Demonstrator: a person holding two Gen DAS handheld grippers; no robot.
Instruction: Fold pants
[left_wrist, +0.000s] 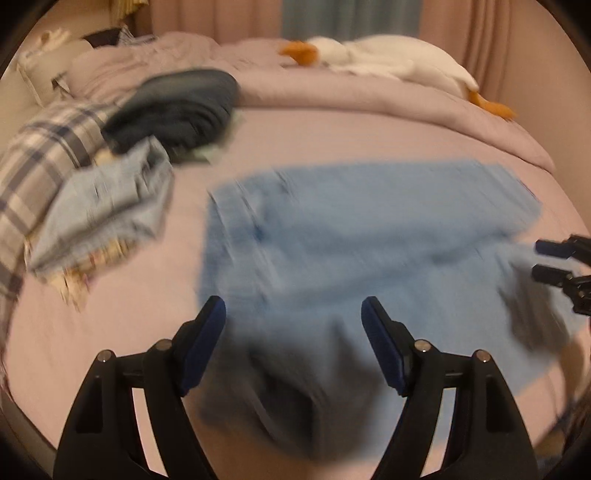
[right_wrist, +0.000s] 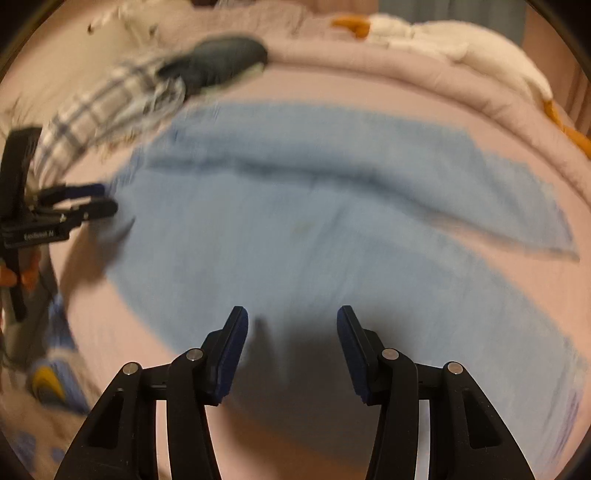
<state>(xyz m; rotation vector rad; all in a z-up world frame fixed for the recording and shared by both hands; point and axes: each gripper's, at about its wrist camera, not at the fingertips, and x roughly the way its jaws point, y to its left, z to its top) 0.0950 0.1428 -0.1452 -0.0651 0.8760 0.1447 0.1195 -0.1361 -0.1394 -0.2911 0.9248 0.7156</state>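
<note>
At nine o'clock of the light-blue denim pants (left_wrist: 354, 236), a heap of folded plaid and pale-blue clothes (left_wrist: 99, 218) crowds the pink bedsheet (left_wrist: 110, 339). The left gripper (left_wrist: 293, 325) hangs over the pants' near edge, jaws apart, nothing between them. The pants lie flat, apparently halved lengthwise, though blur hides the seams. At three o'clock the right gripper (right_wrist: 291, 332) hovers likewise, jaws parted and empty. Bare sheet lies at twelve o'clock, before a rolled pink duvet (left_wrist: 369, 96).
</note>
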